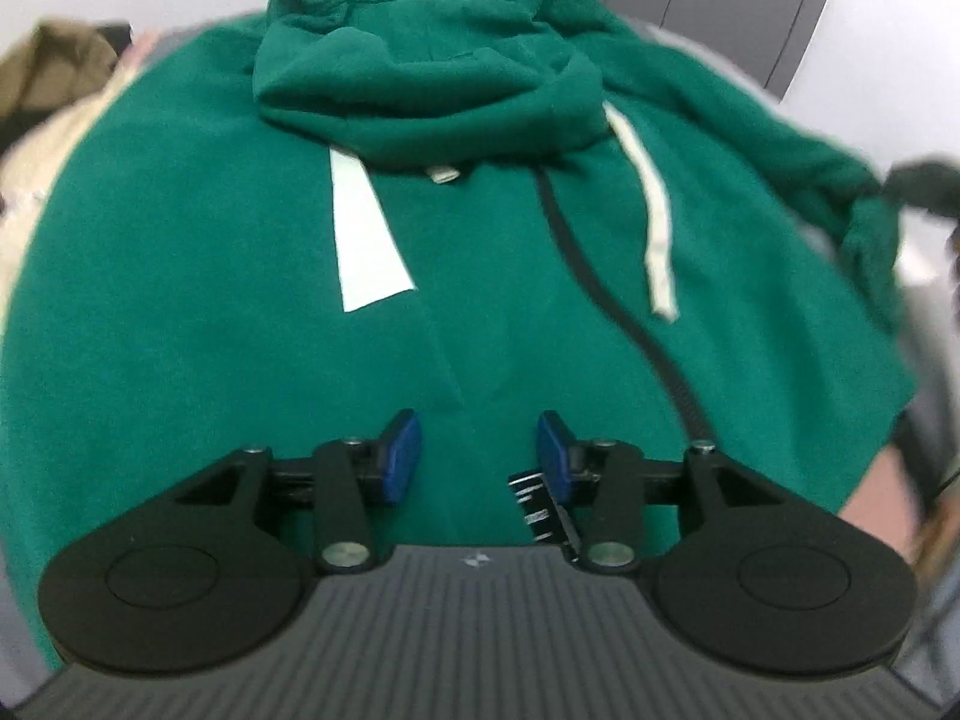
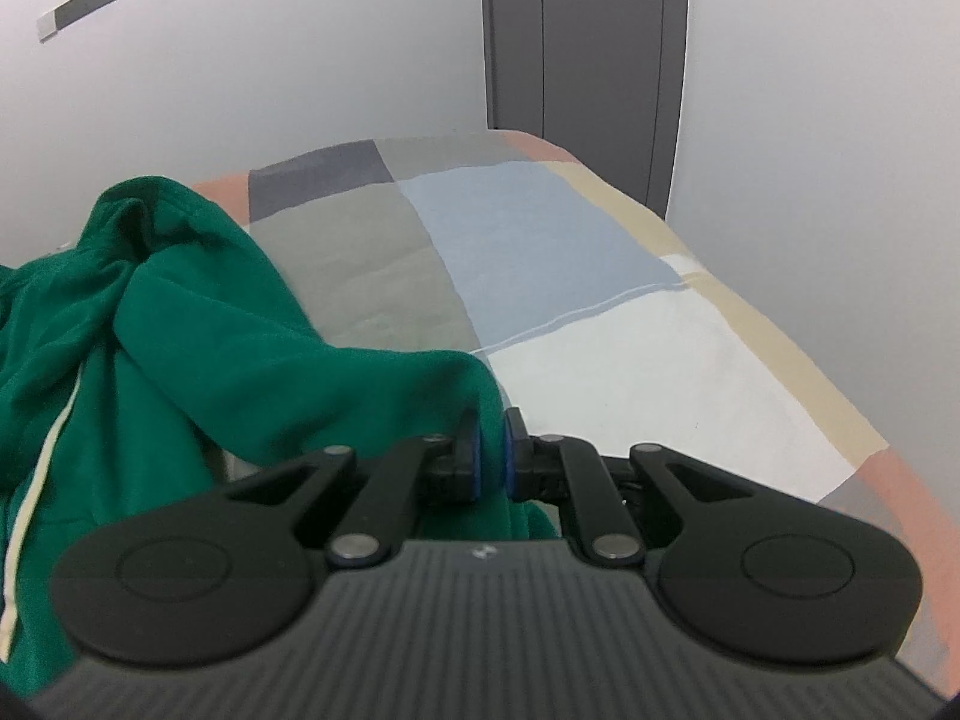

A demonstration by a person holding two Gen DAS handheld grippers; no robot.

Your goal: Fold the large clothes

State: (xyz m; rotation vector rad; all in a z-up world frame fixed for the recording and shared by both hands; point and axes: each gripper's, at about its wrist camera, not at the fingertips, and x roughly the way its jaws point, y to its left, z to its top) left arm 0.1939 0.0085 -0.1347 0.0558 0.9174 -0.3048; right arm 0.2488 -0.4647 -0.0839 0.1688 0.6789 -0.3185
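Hoodie: green hoodie [image 1: 198, 324] lies spread front-up on the bed, filling most of the left wrist view; its hood [image 1: 420, 84] is bunched at the far end, with a dark zip line running down the right of the chest
Drawcords: two pale drawcords [image 1: 651, 210] lie on the chest below the hood; the left one looks flat and broad, the right one narrow and slightly curved
Sleeve: right sleeve [image 2: 336, 384] is drawn out to the right, twisted and raised off the body of the garment; in the right wrist view its end runs to the near right, into the pads
Left tool: left tool [image 1: 478, 456] sits above the near middle of the chest, blue pads spread wide with only green cloth showing between them; whether it touches the cloth I cannot tell
Right tool: right tool [image 2: 491, 450] is nearly closed, pinching a fold of the sleeve between its pads
Bed: bed [image 2: 630, 360] carries a cover of grey, blue, white, beige and pink blocks, bare to the right of the hoodie
Background: grey door [image 2: 582, 72] in a white wall at the far end; other pale and olive clothes [image 1: 42, 96] lie at the far left, blurred
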